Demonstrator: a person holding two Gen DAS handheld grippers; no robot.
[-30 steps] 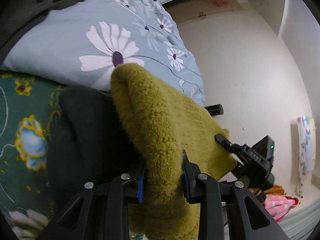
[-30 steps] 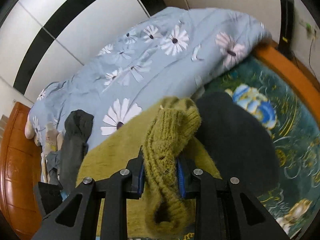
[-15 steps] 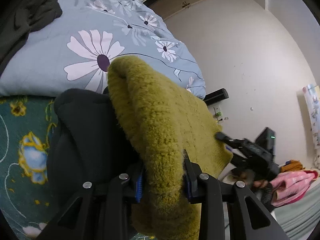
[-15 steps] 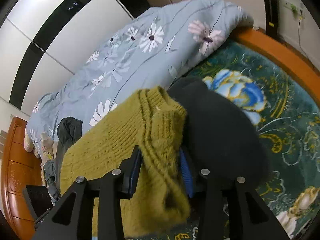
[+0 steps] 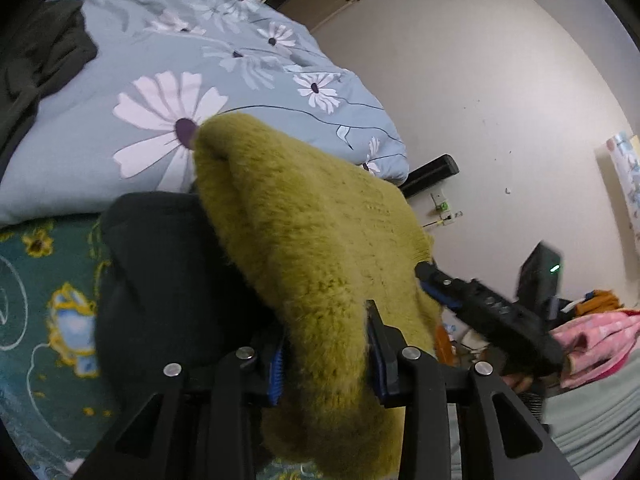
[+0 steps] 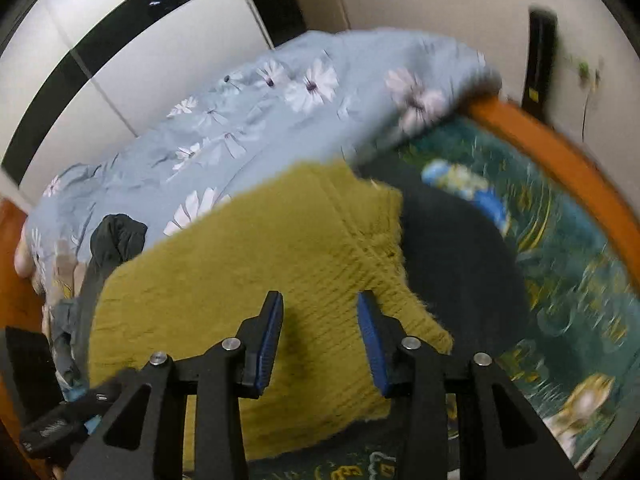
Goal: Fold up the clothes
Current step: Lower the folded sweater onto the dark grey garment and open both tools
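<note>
I am laying a fuzzy olive-green knitted sweater over a dark garment on the bed.

The bed's teal floral sheet is carrying both, with a pale blue daisy-print duvet behind. The sweater is looking soft, thick and floppy, light enough to sag, so I am judging doubled edges the best hold. My left hand-held gripper is clamping a fold, its jaws just easing wider; my right hand-held gripper is hovering with nothing between its jaws.

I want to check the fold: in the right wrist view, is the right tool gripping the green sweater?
No, the right tool stands open above the green sweater, with nothing pinched between its blue pads.
</note>
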